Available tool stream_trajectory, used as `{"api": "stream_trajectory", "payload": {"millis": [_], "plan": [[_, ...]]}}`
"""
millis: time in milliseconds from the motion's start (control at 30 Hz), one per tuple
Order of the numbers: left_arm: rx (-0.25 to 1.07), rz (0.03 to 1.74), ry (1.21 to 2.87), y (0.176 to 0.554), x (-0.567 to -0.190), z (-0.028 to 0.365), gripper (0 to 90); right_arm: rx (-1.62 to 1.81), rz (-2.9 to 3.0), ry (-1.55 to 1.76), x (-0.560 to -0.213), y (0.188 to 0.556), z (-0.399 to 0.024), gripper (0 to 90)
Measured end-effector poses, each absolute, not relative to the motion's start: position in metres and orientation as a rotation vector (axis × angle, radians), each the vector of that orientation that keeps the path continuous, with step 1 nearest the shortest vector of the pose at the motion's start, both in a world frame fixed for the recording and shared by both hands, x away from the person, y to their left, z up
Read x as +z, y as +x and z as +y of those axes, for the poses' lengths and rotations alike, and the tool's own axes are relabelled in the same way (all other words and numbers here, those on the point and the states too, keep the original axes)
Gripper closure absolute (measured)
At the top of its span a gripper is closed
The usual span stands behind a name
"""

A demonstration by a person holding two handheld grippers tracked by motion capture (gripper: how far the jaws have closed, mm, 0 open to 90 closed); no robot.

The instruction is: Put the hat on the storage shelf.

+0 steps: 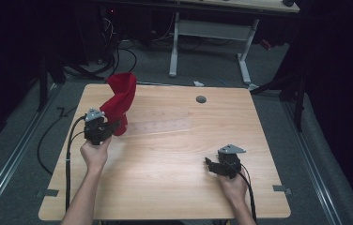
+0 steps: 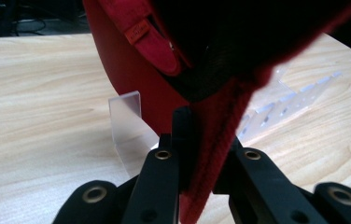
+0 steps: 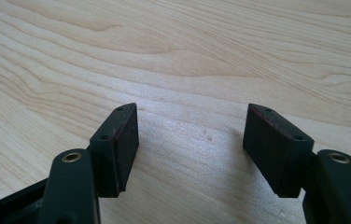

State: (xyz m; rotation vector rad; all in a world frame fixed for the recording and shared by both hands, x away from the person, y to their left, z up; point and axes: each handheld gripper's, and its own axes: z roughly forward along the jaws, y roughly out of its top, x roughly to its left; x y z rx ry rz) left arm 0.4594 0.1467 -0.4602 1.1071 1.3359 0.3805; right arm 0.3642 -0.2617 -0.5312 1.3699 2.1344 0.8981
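A red fabric cap (image 1: 120,101) with a strap and a small tag is held up above the wooden table (image 1: 165,183) at the left. My left gripper (image 1: 116,126) is shut on its lower edge; in the left gripper view the red fabric (image 2: 131,70) runs down between the closed jaws of the left gripper (image 2: 200,140). Under the cap lies a clear plastic strip (image 1: 160,125), with its bent end (image 2: 127,119) standing up from the table. My right gripper (image 1: 209,164) rests low at the table's front right, and the right gripper (image 3: 191,140) stands open over bare wood.
A round grey cable hole (image 1: 201,99) sits near the table's far edge. Behind the table stands a white-legged desk (image 1: 210,30) among cables on the floor. Black cables trail from both grippers off the front edge.
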Motion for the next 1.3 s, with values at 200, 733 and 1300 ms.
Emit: {"api": "stream_trajectory", "payload": {"millis": [200,733,1300], "plan": [[0.375,1.352,1.141,0.456,-0.462,0.146,82.1,0.900,2.136,1.368,-0.531,0.364,-0.262,35.8],[0.381,1.358,1.161,0.451,-0.458,0.149,62.2,0.901,2.139,1.369,-0.531,0.364,-0.261,35.2],[0.389,1.354,1.173,0.437,-0.455,0.152,43.1,0.901,2.139,1.370,-0.531,0.364,-0.261,35.2]]}}
